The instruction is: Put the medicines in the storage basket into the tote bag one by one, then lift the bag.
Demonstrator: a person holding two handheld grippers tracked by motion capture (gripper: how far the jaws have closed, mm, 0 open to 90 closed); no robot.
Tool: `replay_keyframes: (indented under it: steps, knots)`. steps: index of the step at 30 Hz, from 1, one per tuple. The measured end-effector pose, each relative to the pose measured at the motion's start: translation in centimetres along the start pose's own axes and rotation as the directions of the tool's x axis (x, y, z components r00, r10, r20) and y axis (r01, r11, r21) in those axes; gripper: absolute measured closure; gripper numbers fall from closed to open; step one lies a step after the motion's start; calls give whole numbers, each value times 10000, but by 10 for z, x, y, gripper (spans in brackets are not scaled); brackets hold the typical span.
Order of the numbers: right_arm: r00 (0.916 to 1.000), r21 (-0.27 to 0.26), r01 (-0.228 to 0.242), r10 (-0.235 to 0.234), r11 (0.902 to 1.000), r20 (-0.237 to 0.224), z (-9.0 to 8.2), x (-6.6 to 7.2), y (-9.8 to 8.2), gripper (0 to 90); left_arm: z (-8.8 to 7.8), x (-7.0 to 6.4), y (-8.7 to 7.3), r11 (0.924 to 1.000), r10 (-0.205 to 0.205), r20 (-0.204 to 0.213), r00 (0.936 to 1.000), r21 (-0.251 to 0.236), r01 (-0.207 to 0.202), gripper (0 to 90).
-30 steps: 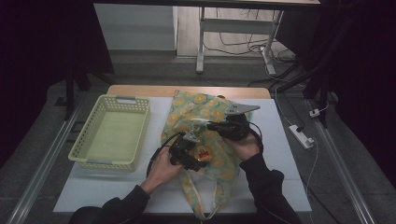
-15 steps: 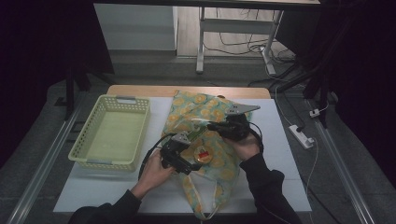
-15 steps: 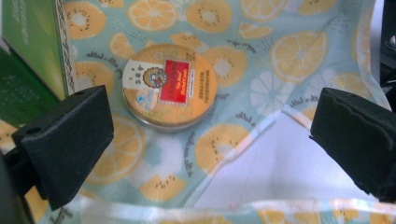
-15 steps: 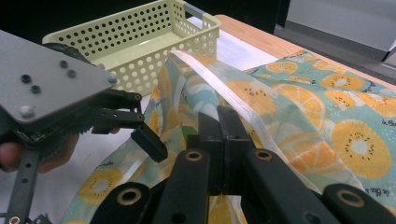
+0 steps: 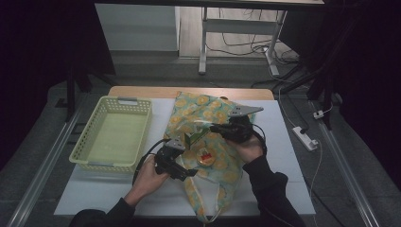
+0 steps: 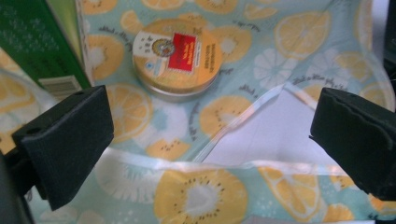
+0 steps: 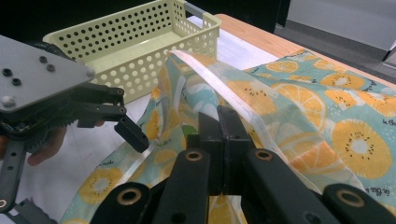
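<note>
right gripper (image 7: 219,135): jaws clamped on bag (image 5: 208,113) rim, held up so mouth gapes, frame centre | left gripper (image 6: 210,140): jaws wide, nothing held, aimed at round tin (image 6: 177,58), upper centre, for pickup

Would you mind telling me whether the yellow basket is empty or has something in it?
Empty: the high view shows the bare floor of the yellow basket, while the round tin lies on the fruit-print bag.
</note>
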State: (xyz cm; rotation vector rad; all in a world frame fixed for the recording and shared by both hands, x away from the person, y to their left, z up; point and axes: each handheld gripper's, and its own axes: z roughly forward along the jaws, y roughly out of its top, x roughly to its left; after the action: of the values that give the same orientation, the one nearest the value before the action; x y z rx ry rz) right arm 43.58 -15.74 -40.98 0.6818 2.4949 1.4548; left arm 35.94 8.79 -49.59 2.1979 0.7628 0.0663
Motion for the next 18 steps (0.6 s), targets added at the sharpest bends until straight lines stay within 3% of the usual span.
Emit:
replay_keyframes:
  steps: [4,7,11,18]
  knots:
    - [10000,27,9,-9,10000,-17,0,0,0,892,4,-1,1,9996,-48,-9,10000,288,48,1]
    - [10000,30,23,-23,10000,-8,0,0,0,892,9,-4,2,9975,180,-205,9996,681,-165,26]
    - [10000,21,17,-17,10000,-4,1,1,0,892,18,-2,0,9962,237,-65,9997,842,-231,25]
    - [10000,53,28,-27,10000,-24,2,1,0,892,42,-1,-7,9862,627,-283,9976,1552,-576,0]
